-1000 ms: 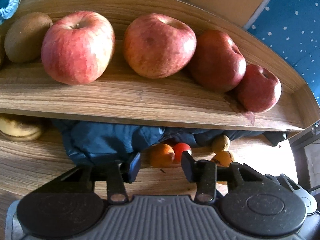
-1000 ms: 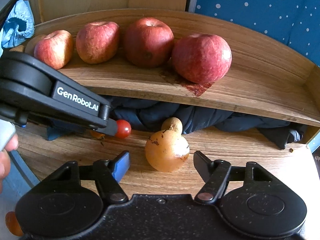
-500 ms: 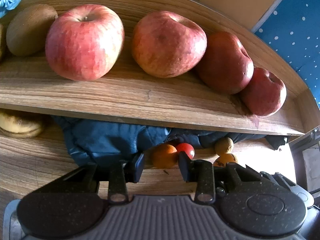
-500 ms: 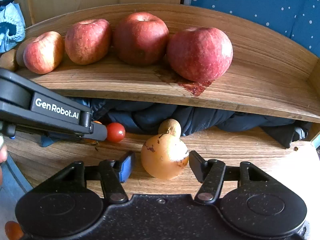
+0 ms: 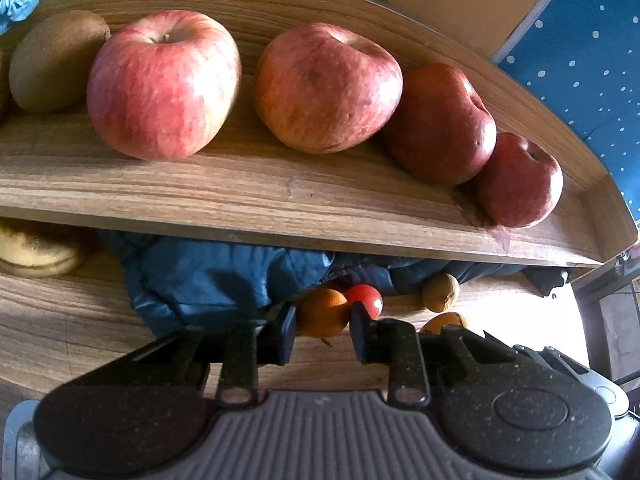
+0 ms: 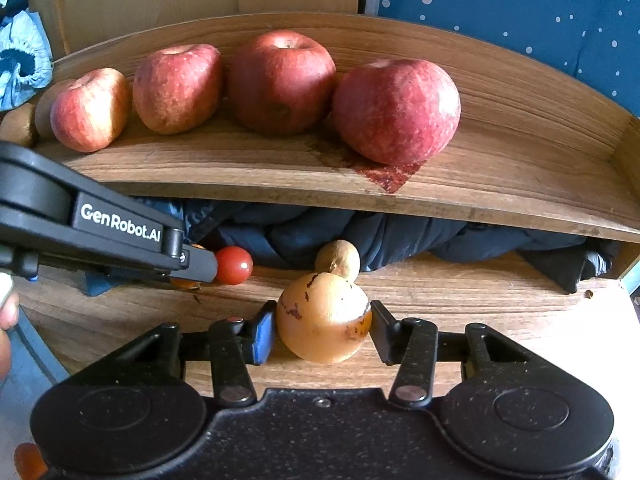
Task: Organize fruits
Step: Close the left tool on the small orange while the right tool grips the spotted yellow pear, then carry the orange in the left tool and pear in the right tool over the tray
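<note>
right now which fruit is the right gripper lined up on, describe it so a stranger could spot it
Start at the wooden shelf carrying four red apples, then drop to the wooden surface below, in front of the dark blue cloth. There the right gripper brackets a round yellow-orange fruit. Brown blemishes and larger size separate it from the small tan fruit behind and the red cherry tomato beside it.

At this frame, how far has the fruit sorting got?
Done: four apples lined up on the upper shelf, kiwi beside them. In hand: the right gripper brackets a spotted yellow fruit, the left gripper an orange. Left: cherry tomato, small brown fruit, banana.
</note>
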Tool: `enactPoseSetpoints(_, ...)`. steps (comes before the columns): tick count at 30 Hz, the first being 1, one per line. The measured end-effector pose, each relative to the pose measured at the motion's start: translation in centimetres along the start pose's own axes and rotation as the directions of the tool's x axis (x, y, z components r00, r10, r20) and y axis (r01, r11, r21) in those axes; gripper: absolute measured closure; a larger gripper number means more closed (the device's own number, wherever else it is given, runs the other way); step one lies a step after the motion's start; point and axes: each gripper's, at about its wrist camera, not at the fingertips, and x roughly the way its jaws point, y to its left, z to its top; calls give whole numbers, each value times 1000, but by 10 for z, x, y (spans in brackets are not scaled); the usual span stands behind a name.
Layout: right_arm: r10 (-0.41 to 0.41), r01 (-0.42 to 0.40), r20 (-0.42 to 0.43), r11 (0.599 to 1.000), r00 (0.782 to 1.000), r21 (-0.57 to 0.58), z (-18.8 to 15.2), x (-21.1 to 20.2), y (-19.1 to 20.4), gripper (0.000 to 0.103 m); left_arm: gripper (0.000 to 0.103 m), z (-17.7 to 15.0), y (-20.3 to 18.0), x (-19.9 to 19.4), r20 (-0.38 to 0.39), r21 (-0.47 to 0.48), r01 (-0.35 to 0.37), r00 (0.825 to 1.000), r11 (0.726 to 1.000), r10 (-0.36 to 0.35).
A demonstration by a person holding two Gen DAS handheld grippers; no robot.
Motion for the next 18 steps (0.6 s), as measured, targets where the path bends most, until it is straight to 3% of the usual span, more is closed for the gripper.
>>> enactPoseSetpoints(18, 45, -45, 6, 999, 999, -23, -4, -15, 14, 53, 72, -21, -7, -14, -9, 43, 2, 1000, 999, -2)
